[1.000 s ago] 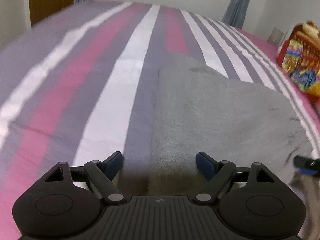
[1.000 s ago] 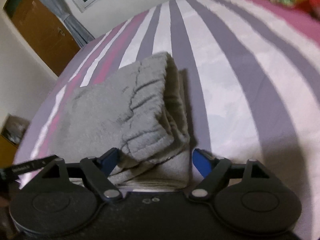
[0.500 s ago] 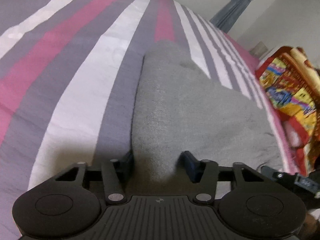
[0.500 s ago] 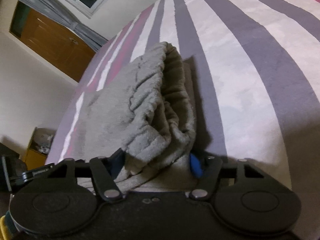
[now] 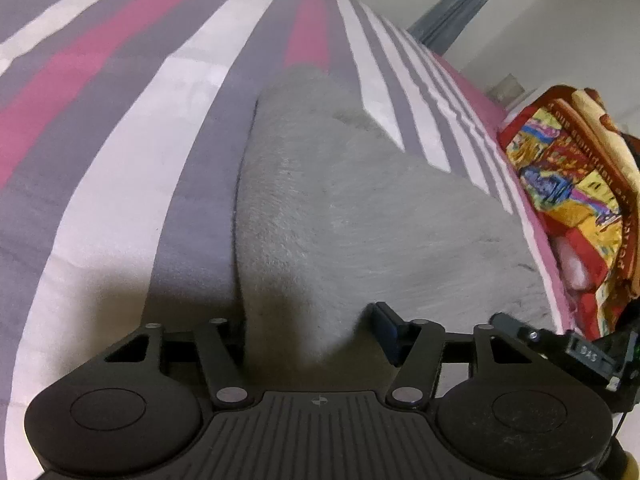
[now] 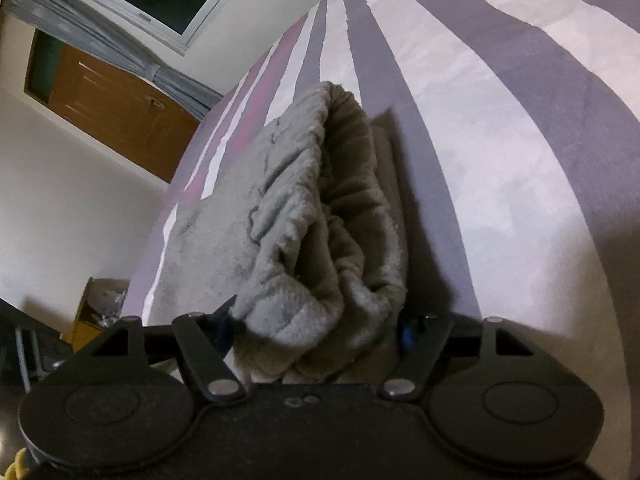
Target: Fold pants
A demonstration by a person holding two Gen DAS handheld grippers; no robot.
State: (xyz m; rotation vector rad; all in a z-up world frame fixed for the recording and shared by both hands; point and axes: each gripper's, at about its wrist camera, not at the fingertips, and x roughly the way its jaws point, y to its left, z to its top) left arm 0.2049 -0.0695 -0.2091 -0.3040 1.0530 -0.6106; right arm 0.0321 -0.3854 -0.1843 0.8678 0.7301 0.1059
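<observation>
Both the left gripper (image 5: 310,332) and right gripper (image 6: 316,326) have just closed, pinching folded, fuzzy grey pants (image 5: 352,208).

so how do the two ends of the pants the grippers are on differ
The left gripper clamps a smooth, flat edge of the pants; the right gripper clamps the thick, gathered waistband end, stacked in bunched layers. The left's fingers have just closed narrower than the right's. Both bite the same grey fleece on the striped sheet.
</observation>
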